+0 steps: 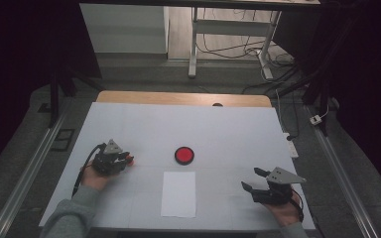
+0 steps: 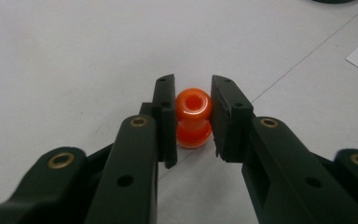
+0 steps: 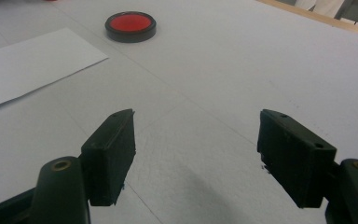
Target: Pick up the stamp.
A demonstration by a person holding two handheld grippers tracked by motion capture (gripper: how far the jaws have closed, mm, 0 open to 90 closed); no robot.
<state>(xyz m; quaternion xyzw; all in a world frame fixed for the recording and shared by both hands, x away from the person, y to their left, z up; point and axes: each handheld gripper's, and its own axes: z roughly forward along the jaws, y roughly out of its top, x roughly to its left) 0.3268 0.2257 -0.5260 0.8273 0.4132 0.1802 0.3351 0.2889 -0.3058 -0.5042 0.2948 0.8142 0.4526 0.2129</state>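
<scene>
Two grippers: one in each hand, both low over the white table (image 1: 218,129).
Left gripper (image 2: 193,112): jaws clenched on a small orange spool-shaped piece (image 2: 193,119), one pad against each side of it.
Orange piece, place: at the left of the table, its bottom flange apparently on the surface; in the high view it is an orange speck (image 1: 129,158) at the gripper's tip.
Right gripper (image 3: 196,156): jaws released and wide apart, nothing between them, idle at the near right of the table (image 1: 259,179).
Other things: a red disc with a black rim (image 1: 184,155) at mid-table; a sheet of white paper (image 1: 178,194) just in front of it.
Step in hand: judged to be the grasp, pads just seated, lift not begun.
Next move: likely a straight lift, keeping the squeeze so the rounded piece does not roll out, then a carry, perhaps toward the disc or paper.
Hard to make out: whether the piece is clear of the table; its rear side; its hole's depth; the destination.
</scene>
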